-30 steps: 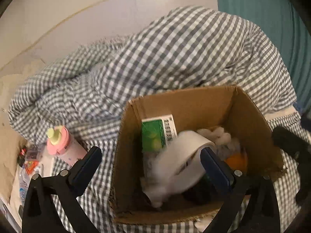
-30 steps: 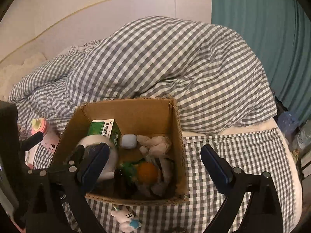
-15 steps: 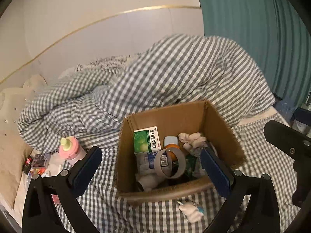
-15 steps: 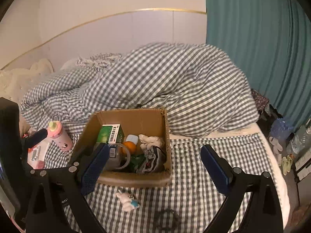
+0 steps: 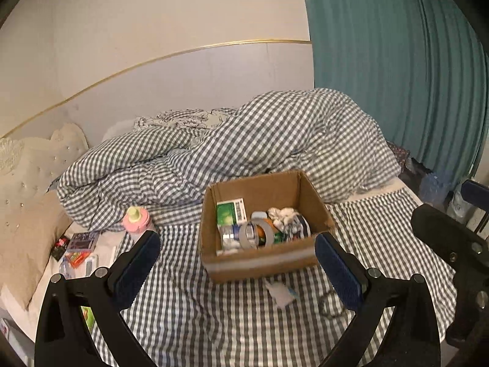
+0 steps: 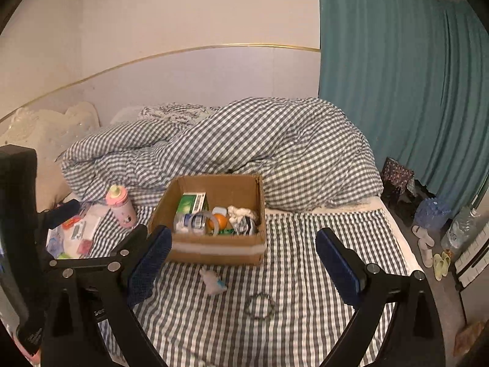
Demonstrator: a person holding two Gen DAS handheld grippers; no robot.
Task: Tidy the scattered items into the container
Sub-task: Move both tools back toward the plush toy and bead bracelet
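An open cardboard box [image 5: 269, 261] [image 6: 214, 252] stands on the checked bed, holding a green carton [image 5: 229, 211], a tape roll [image 5: 256, 233] [image 6: 205, 220], an orange ball [image 6: 220, 220] and white cloth. In front of the box lie a small white plush toy [image 5: 282, 293] [image 6: 213, 281] and a dark bracelet ring [image 5: 331, 304] [image 6: 259, 305]. A pink bottle [image 5: 137, 218] [image 6: 120, 206] stands left of the box. My left gripper [image 5: 237, 269] and right gripper [image 6: 241, 267] both hang open and empty, back from the box and above the bed.
A rumpled checked duvet [image 6: 244, 150] is heaped behind the box. Small packets and cards [image 5: 78, 249] [image 6: 75, 235] litter the left side by a beige pillow [image 5: 27, 238]. A teal curtain [image 6: 397, 91] hangs on the right, with slippers and bottles [image 6: 434, 238] on the floor.
Both grippers have pulled back and up from the box. The tape roll, seen blurred over the box a second ago, now rests inside it.
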